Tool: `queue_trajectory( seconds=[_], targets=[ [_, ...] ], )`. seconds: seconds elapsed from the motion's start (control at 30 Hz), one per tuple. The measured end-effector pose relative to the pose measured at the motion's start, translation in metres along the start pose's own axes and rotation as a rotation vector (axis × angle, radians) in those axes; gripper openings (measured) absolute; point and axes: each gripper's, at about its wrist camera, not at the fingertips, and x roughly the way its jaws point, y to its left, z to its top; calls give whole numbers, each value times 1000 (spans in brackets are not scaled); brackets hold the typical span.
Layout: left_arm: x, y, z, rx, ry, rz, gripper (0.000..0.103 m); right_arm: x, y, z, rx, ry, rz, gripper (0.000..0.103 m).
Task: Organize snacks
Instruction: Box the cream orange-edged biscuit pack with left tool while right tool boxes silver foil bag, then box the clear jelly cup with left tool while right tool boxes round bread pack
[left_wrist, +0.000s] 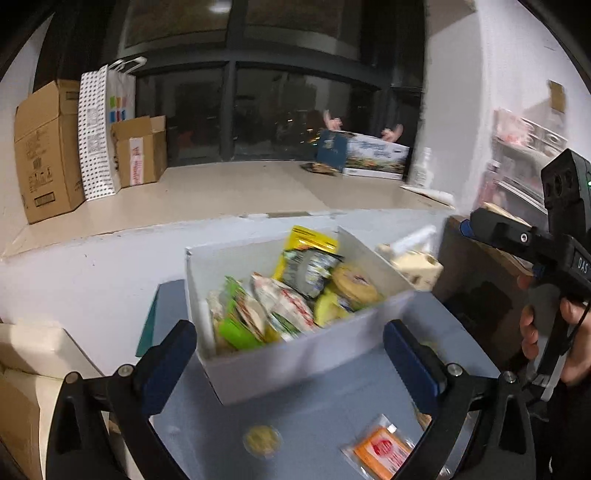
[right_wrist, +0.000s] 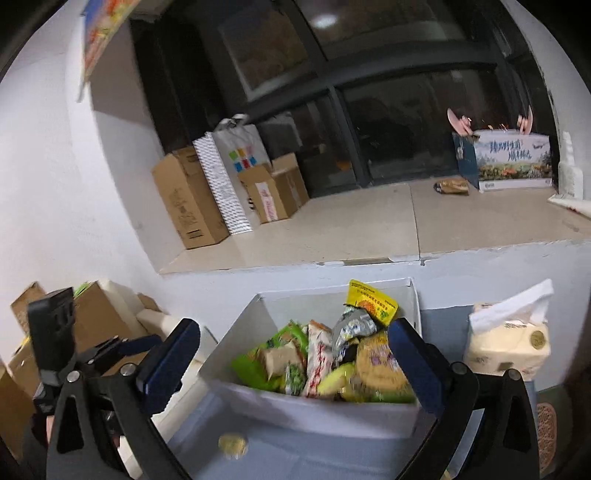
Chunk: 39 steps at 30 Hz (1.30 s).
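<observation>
A white box (left_wrist: 295, 360) (right_wrist: 317, 410) on a grey-blue table holds several snack packets, among them a yellow pouch (left_wrist: 308, 245) (right_wrist: 371, 301) and green packets (right_wrist: 258, 365). A round gold-wrapped snack (left_wrist: 262, 439) (right_wrist: 232, 445) and an orange packet (left_wrist: 382, 448) lie on the table in front of the box. My left gripper (left_wrist: 290, 360) is open and empty, just before the box. My right gripper (right_wrist: 295, 363) is open and empty, above the box's near side; its body shows at right in the left wrist view (left_wrist: 546, 251).
A tissue pack (left_wrist: 415, 264) (right_wrist: 509, 338) stands right of the box. A window ledge (right_wrist: 369, 221) behind holds cardboard boxes (left_wrist: 48, 147), a paper bag (left_wrist: 99, 129) and a printed carton (right_wrist: 509, 160). More cardboard boxes (right_wrist: 96, 306) stand at left.
</observation>
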Motion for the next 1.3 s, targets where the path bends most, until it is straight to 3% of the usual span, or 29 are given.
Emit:
queue_trajectory(
  seconds=[0.33, 0.47, 0.6, 0.97, 1.3],
  targets=[
    [-52, -63, -83, 24, 31, -74, 103, -105, 5, -100, -109, 26, -72, 103],
    [-61, -76, -111, -22, 57, -66, 103, -115, -6, -144, -34, 114, -121, 103],
    [-69, -84, -134, -53, 70, -70, 103, -118, -7, -176, -49, 154, -194, 103],
    [-71, -63, -145, -106, 73, 0, 103, -53, -30, -205, -38, 377, -311, 103],
    [-63, -52, -157, -135, 98, 17, 103, 18, -29, -211, -76, 470, -390, 103]
  ],
)
